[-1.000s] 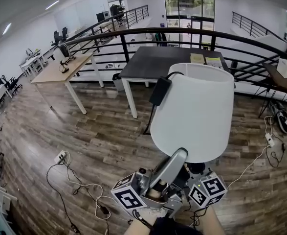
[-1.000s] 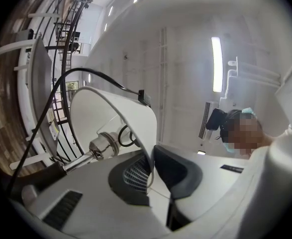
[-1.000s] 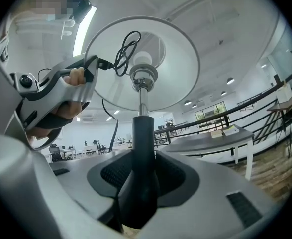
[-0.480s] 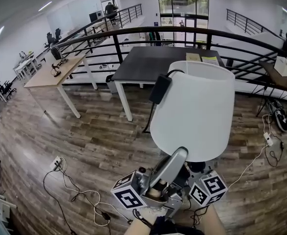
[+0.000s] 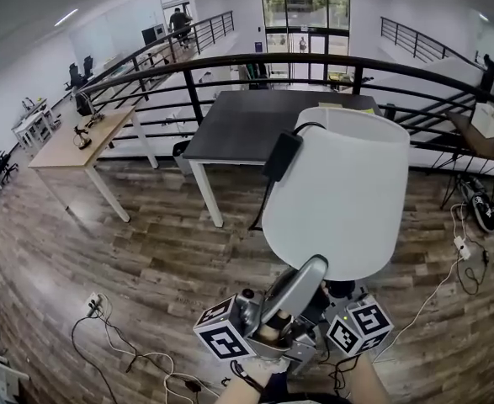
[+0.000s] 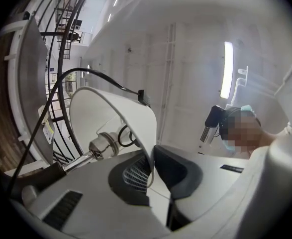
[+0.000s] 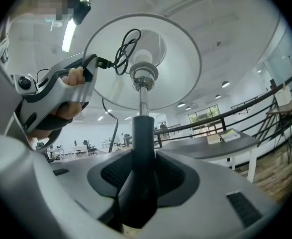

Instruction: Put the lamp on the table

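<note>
A lamp with a white shade (image 5: pixel 339 192) and a black stem is carried above the wooden floor, a black power adapter (image 5: pixel 280 156) hanging on its cord beside the shade. My left gripper (image 5: pixel 304 278) is shut on the shade's lower rim (image 6: pixel 136 118), which runs between its pads. My right gripper (image 7: pixel 142 178) is shut on the black lamp stem (image 7: pixel 143 148), under the shade in the head view. The dark table (image 5: pixel 263 124) stands ahead by the railing, and it also shows in the right gripper view as the dark table (image 7: pixel 210 146).
A black railing (image 5: pixel 230 61) runs behind the dark table. A light wooden table (image 5: pixel 78 137) stands to the left, another table with a box (image 5: pixel 489 120) at the right. Loose cables and a power strip (image 5: pixel 95 303) lie on the floor at left; more cables (image 5: pixel 465 251) at right.
The dark table and the floor have slid toward me and leftward in the head view as I walk forward. Both grippers keep their hold on the lamp.
</note>
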The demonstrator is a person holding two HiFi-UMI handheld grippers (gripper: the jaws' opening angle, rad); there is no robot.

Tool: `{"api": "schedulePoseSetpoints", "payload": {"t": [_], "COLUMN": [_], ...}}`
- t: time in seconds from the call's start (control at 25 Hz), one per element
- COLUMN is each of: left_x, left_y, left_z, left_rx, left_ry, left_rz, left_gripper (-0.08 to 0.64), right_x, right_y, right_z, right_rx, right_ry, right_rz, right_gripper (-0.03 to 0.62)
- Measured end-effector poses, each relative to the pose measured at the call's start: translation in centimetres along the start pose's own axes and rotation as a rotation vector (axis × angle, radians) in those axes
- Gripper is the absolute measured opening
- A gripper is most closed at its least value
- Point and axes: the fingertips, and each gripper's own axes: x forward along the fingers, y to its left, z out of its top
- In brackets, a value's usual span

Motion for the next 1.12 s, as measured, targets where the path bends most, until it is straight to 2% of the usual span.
{"api": "schedulePoseSetpoints", "payload": {"t": [0.44, 0.84, 1.12], "left_x": [2.2, 3.0, 4.4], "left_y": [7.1, 11.1, 16.1], "left_z": [7.1, 10.0, 11.9], "left_rx": [-0.014, -0.022, -0.006], "left_ry": [0.022, 0.002, -0.014], "left_rz": [-0.037, -0.007, 0.019], "left_gripper": [0.041, 0.041, 0.041], "right_x": [10.1, 14.3, 18.9], "right_y": [-3.0, -4.4, -7.5], "right_z": [1.7, 1.6, 1.3], "right_rx": [-0.008, 0.008, 0.014], "right_ry": [-0.026, 0.006, 0.021], "right_rz": [-0.035, -0.032, -0.004], "right_gripper": [0.172, 0.172, 0.172]}}
